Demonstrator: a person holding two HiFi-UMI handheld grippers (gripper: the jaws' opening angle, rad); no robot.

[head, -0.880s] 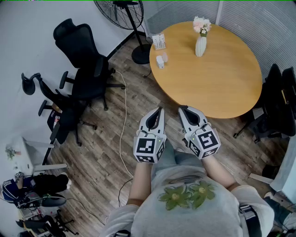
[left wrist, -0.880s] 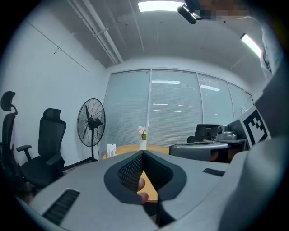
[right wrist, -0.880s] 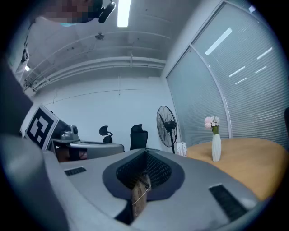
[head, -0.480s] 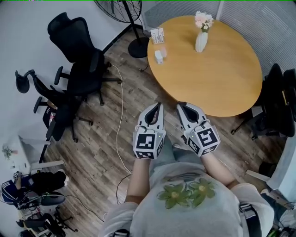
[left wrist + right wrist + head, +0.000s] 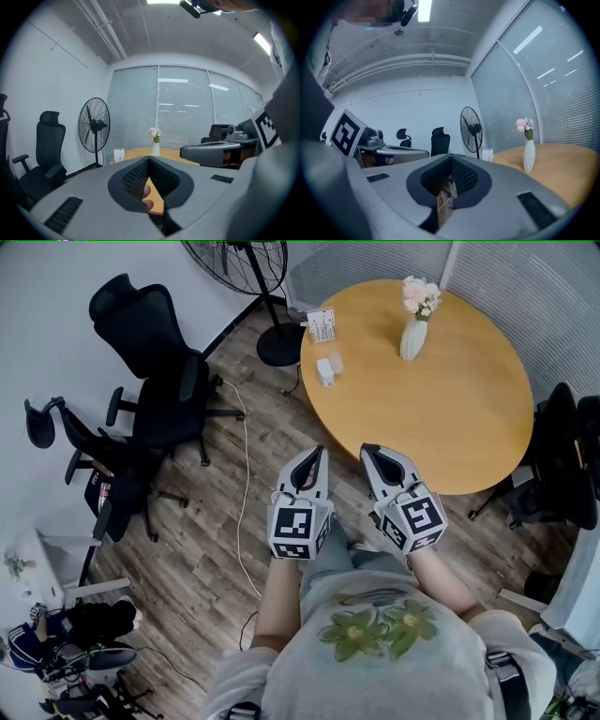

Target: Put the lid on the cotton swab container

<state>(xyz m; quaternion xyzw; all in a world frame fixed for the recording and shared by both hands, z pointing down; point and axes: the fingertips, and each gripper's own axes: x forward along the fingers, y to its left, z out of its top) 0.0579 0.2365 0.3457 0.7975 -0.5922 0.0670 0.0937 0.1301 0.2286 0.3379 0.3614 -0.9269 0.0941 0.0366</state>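
At lower centre, short of the table (image 5: pixel 450 409): approach step, nothing grasped.
Left gripper (image 5: pixel 320 454) and right gripper (image 5: pixel 367 452) show jaws together, empty; the presumed cotton swab container (image 5: pixel 324 371) stands upper centre, well apart. Next: close in, open jaws.

the right gripper (image 5: pixel 450 158) points about level, jaws together at the tips. to its right a white vase (image 5: pixel 528 159) with pink flowers (image 5: pixel 525 124) stands upright on a wooden table (image 5: pixel 567 165). a fan (image 5: pixel 471 127) and black chair (image 5: pixel 440 142) stand beyond; the left gripper (image 5: pixel 425 152) is at left.
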